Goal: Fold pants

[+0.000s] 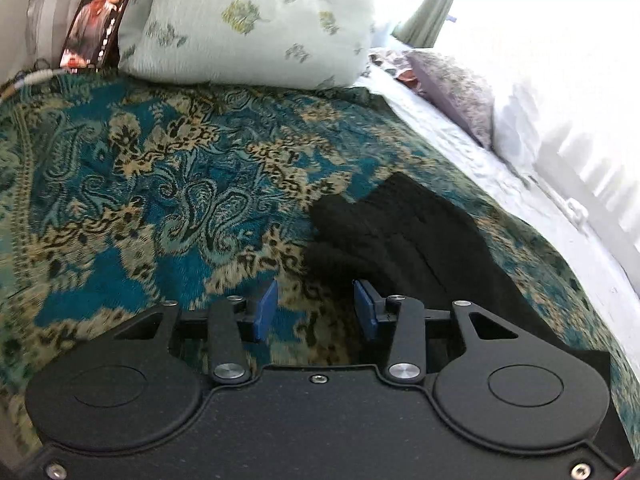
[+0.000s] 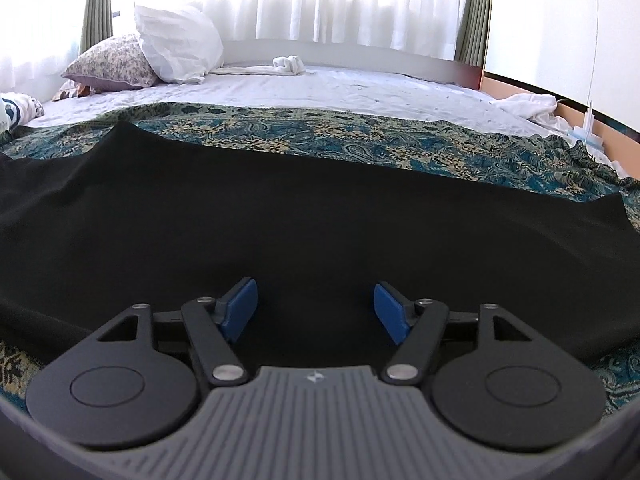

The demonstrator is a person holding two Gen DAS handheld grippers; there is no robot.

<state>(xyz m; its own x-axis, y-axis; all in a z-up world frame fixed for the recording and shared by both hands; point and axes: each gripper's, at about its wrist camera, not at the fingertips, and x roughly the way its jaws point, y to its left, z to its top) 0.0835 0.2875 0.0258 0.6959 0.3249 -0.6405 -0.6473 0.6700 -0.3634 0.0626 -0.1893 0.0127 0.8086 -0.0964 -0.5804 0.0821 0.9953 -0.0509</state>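
While both grippers stand spread and empty: black pants (image 2: 312, 216) flat on paisley bedspread (image 1: 160, 184), long axis crosswise before right gripper (image 2: 315, 310); left gripper (image 1: 316, 310) beside one end, right nearer.

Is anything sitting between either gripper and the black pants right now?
Nothing visible does. The open right gripper hangs directly over the black fabric pants, spread flat on the teal paisley bedspread. The open left gripper faces bare bedspread, with the pants' edge just to its right.
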